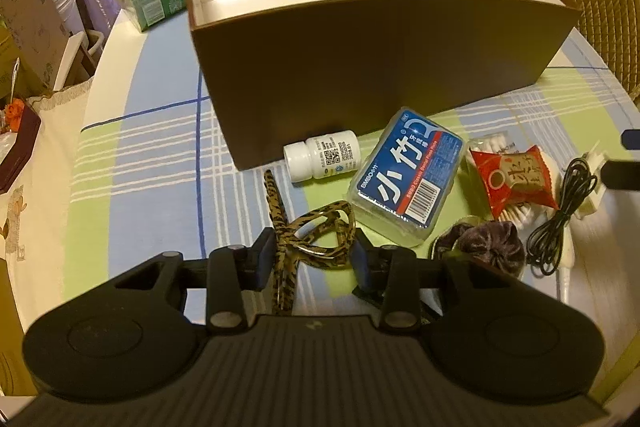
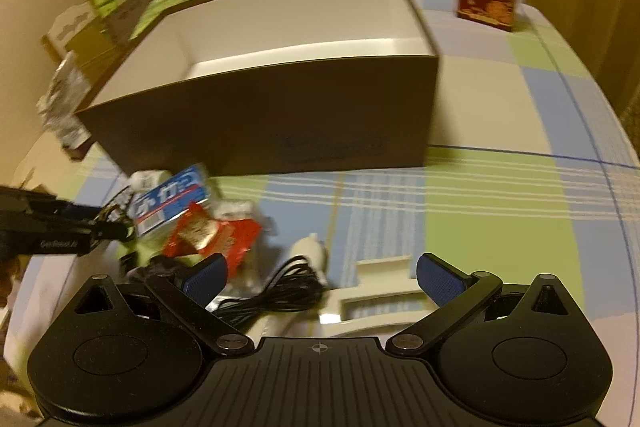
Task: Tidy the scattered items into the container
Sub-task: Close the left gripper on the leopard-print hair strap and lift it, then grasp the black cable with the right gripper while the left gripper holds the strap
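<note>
table (image 1: pixel 152 163): checked cloth is lying under brown box (image 1: pixel 372 67)
left gripper (image 1: pixel 312 257): is bracketing glasses (image 1: pixel 308 231), grip unclear
right gripper (image 2: pixel 322 277): is standing spread wide, empty

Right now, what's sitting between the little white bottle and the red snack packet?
In the left wrist view, the blue dental floss pick box lies between the white bottle and the red snack packet.

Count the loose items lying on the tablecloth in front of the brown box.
7 visible: glasses, white bottle, blue floss box, red snack packet atop cotton swabs, purple scrunchie, black cable. More may be hidden.
</note>
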`<state>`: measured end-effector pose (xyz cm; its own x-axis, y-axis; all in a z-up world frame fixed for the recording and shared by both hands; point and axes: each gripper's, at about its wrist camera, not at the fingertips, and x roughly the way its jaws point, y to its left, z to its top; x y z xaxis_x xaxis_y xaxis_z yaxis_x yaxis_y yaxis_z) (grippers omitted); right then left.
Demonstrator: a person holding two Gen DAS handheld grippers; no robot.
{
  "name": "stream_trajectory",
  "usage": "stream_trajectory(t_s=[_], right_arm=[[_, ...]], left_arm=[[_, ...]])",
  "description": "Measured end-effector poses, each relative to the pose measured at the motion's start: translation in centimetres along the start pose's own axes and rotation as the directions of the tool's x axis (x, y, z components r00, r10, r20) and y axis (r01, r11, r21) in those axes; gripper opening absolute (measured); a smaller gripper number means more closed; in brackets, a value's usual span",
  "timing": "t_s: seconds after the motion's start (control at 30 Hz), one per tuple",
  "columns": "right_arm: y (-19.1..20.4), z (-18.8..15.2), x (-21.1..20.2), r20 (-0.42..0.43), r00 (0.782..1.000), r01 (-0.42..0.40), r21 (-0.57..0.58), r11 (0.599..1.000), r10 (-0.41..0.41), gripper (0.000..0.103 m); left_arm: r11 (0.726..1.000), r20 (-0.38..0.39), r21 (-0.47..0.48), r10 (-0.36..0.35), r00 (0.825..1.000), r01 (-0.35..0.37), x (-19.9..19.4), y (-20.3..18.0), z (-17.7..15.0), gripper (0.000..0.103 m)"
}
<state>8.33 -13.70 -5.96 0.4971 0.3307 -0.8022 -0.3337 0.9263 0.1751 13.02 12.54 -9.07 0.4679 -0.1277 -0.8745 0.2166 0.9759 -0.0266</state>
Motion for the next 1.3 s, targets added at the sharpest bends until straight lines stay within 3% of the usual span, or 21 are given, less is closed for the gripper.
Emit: stream_trajectory(t_s=[0.2, 0.37, 0.43, 0.77, 0.83, 0.97, 1.3], right_arm=[[1.3, 0.0, 0.4, 0.004, 0.997, -0.080, -0.082, 0.993, 0.081, 0.103], [1.0, -0.4, 0.9, 0.012, 0.995, -0.094, -0.098, 0.991, 0.095, 0.103], [0.7, -0.6, 1.2, -0.003, 0.993, -0.115, -0.104, 0.988, 0.115, 0.072], [-0.6, -1.4, 2.9, -0.062, 0.984, -0.176, -0.189, 0.966, 0.167, 0.071], [-0.9, -1.4, 3.2, -0.074, 0.977, -0.211, -0.206, 0.955, 0.200, 0.055], [-1.4, -1.1, 3.1, -0.094, 0.962, -0.273, -0.252, 0.928, 0.257, 0.038], [-2.0, -1.0, 0.2, -0.080, 0.927, -0.375, -0.267, 0.888, 0.368, 0.020]], left_arm=[[1.000, 0.011, -0.011, 0.004, 1.000, -0.004, -1.1, 0.1, -0.4, 0.033], [1.000, 0.014, -0.028, 0.010, 1.000, -0.009, -1.6, 0.0, -0.8, 0.033], [0.999, 0.014, -0.033, 0.013, 1.000, -0.013, -1.7, 0.0, -0.9, 0.033], [0.997, 0.020, -0.064, 0.042, 0.999, -0.041, -2.6, -0.5, -1.4, 0.033], [0.996, 0.022, -0.074, 0.051, 0.998, -0.049, -2.9, -0.6, -1.7, 0.033], [0.992, 0.023, -0.103, 0.075, 0.997, -0.072, -3.7, -0.8, -2.3, 0.033], [0.974, 0.024, -0.189, 0.134, 0.991, -0.127, -5.9, -2.2, -4.8, 0.033]])
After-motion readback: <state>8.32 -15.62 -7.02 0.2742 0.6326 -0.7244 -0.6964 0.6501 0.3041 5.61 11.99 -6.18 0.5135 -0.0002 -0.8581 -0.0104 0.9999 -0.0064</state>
